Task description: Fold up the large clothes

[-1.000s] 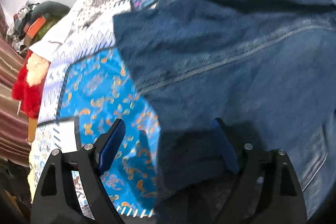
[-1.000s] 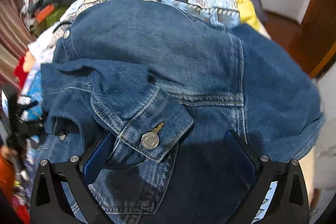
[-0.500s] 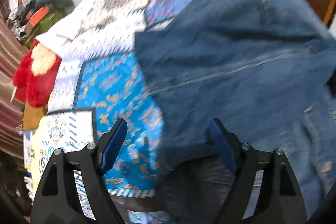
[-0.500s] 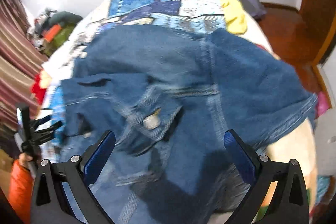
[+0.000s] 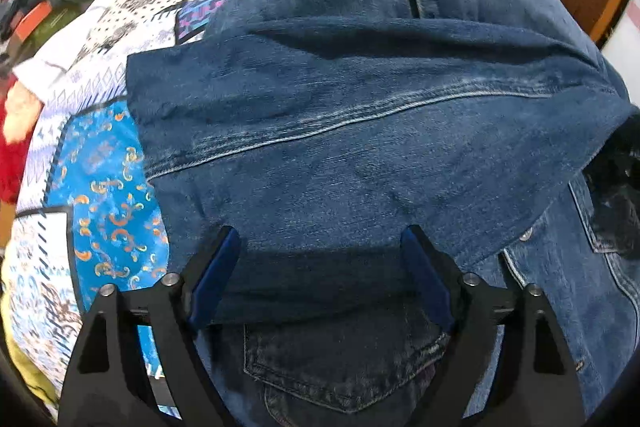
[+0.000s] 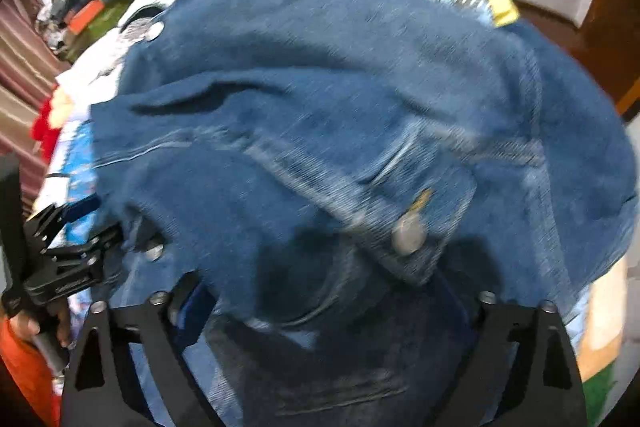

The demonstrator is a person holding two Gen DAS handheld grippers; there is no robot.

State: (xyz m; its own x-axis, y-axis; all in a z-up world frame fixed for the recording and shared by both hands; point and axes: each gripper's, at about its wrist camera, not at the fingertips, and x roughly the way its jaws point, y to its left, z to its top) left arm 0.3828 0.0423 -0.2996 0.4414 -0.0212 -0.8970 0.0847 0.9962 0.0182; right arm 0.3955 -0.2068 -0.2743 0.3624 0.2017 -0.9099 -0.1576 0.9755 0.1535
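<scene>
Mostly, the denim jacket (image 5: 360,131) lies heaped on the patchwork bedspread (image 5: 108,195), one sleeve folded across its body. Denim sits between the wide jaws of the left gripper (image 5: 320,259), unpinched. The right gripper (image 6: 320,303), jaws just closing, straddles a buttoned cuff (image 6: 408,239); its grip is unclear.

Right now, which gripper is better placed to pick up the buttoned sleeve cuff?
Right. The sleeve cuff lies just ahead of the right gripper; the left gripper faces plain denim jacket at the quilt edge.
</scene>
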